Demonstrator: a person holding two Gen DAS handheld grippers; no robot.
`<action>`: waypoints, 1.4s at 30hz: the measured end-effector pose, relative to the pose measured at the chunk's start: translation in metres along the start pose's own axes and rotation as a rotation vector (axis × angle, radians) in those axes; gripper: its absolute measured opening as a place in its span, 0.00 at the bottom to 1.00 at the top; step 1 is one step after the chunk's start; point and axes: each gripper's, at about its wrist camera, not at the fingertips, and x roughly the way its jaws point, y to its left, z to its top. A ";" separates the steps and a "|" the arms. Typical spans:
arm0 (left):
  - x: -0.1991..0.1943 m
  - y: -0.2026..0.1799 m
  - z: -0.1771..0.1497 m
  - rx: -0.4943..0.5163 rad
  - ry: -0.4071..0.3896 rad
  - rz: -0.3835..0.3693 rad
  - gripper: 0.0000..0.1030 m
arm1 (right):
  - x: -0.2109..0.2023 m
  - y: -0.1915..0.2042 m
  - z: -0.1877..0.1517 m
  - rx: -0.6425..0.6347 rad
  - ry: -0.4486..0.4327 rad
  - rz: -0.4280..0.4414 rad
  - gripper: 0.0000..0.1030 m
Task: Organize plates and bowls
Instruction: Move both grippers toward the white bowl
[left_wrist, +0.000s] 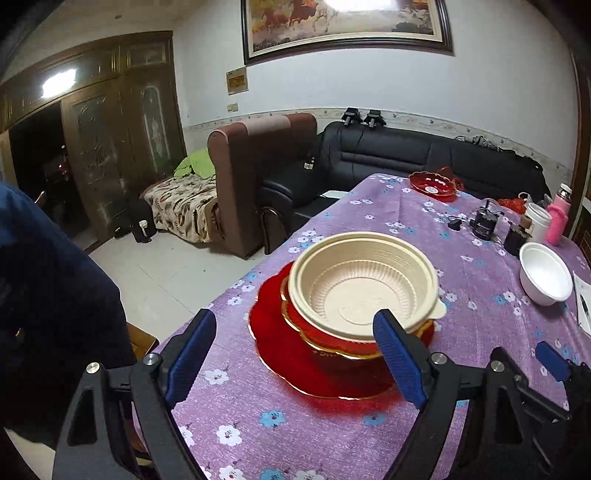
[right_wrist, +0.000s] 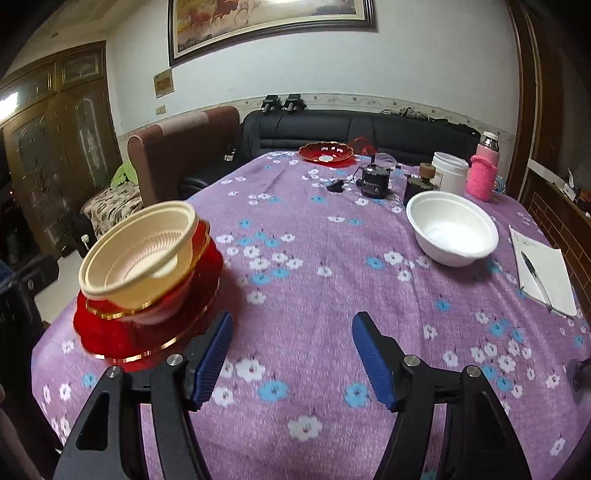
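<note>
A cream ribbed plastic bowl (left_wrist: 364, 282) sits on top of a stack: a red gold-rimmed bowl (left_wrist: 332, 339) under it and a large red plate (left_wrist: 291, 369) at the bottom, near the table's left edge. My left gripper (left_wrist: 295, 343) stands open just short of this stack, with nothing pressed between its blue pads. In the right wrist view the same cream bowl (right_wrist: 138, 254) and red plate (right_wrist: 107, 339) lie at the left. My right gripper (right_wrist: 291, 343) is open over bare cloth, holding nothing. A white bowl (right_wrist: 452, 232) sits right of centre, and a small red plate (right_wrist: 327, 152) is at the far end.
The table wears a purple flowered cloth (right_wrist: 314, 280). At the far right stand a black device (right_wrist: 375, 181), a white tub (right_wrist: 448, 171) and a pink bottle (right_wrist: 482, 173). A notepad with a pen (right_wrist: 543, 271) lies at the right edge. A person's dark sleeve (left_wrist: 44, 295) is at left.
</note>
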 end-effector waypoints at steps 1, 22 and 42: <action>0.000 -0.002 -0.001 0.004 0.006 -0.008 0.84 | 0.000 -0.002 -0.002 0.004 0.003 0.002 0.71; -0.003 -0.044 -0.012 0.075 0.046 -0.166 0.84 | 0.016 -0.036 -0.010 0.055 0.049 -0.014 0.71; -0.014 -0.109 -0.038 0.226 0.088 -0.338 0.84 | 0.011 -0.137 0.014 0.193 0.011 -0.158 0.71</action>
